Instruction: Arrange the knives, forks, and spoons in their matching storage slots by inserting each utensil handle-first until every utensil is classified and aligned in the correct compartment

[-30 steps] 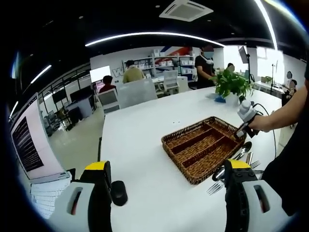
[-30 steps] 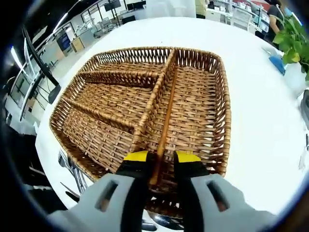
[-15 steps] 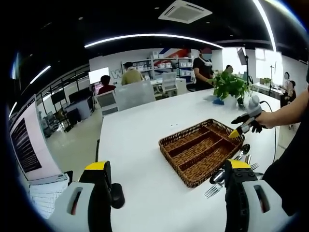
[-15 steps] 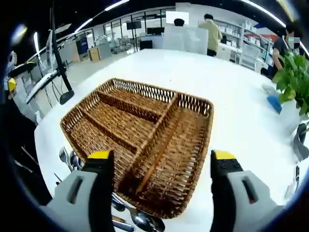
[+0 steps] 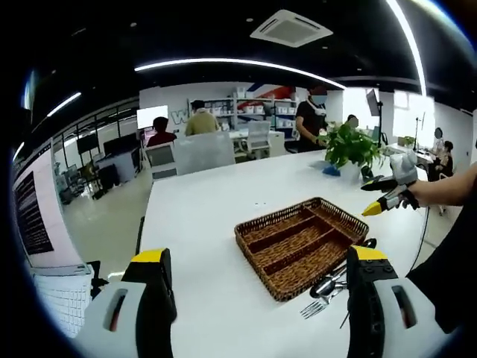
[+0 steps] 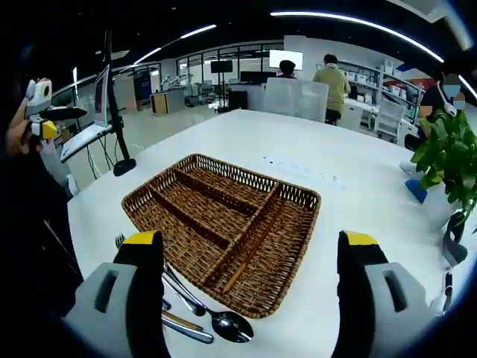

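A big white bench point(image 6: 358, 171) is holding everything. A brown woven basket point(image 6: 223, 224) is sitting on it, split into long slots by woven walls. A thin brown stick point(image 6: 250, 250) is lying in the slot nearest the right hand-held gripper.

The left hand-held gripper point(image 5: 257, 298) is hanging over the bench with its jaws spread wide and nothing between them. The right hand-held gripper point(image 6: 250, 272) is also hanging with its jaws wide apart, gripping nothing, just above the near edge of the basket.

A green plant point(image 6: 447, 156) is standing on the far side of the bench.

Spoons point(image 6: 216, 321) and forks point(image 5: 317, 304) are lying in a small pile on the bench, just beside the basket and outside it. I cannot tell if knives are in the pile.
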`<state>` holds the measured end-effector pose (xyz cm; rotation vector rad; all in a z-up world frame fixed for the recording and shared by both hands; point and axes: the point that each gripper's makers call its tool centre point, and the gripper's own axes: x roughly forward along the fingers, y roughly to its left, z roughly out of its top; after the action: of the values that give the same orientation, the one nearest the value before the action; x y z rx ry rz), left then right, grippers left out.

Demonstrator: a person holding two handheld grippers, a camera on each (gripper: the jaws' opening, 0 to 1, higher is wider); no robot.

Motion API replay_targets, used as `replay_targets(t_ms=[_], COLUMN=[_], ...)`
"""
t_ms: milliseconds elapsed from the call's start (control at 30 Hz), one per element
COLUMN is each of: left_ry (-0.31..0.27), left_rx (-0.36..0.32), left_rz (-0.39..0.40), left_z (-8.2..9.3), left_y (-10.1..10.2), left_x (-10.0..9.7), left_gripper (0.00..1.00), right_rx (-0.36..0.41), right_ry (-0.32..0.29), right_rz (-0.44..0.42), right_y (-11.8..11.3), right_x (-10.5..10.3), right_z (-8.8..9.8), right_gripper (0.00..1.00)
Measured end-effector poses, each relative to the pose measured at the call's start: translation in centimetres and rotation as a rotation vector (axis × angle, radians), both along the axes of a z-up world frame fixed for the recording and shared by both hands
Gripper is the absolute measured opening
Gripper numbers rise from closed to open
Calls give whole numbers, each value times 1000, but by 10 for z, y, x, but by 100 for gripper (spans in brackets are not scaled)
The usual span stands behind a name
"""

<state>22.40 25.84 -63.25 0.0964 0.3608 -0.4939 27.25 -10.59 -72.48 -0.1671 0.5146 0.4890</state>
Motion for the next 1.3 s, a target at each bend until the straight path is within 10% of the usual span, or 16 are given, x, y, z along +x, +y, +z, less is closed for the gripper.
replay_targets(t_ms=[800, 1300], left_ry=[54, 62], left_rx=[46, 74], left_rz=[-94, -104], left_z=[-27, -31], left_y=[-40, -41], left_x=[-28, -31], left_gripper=[100, 100], right_rx=[96, 78], right_ry=[-66, -101], right_rz=[1, 51], right_y=[-50, -49], right_x=[-83, -71], right_z=[32, 46], right_gripper=[100, 100])
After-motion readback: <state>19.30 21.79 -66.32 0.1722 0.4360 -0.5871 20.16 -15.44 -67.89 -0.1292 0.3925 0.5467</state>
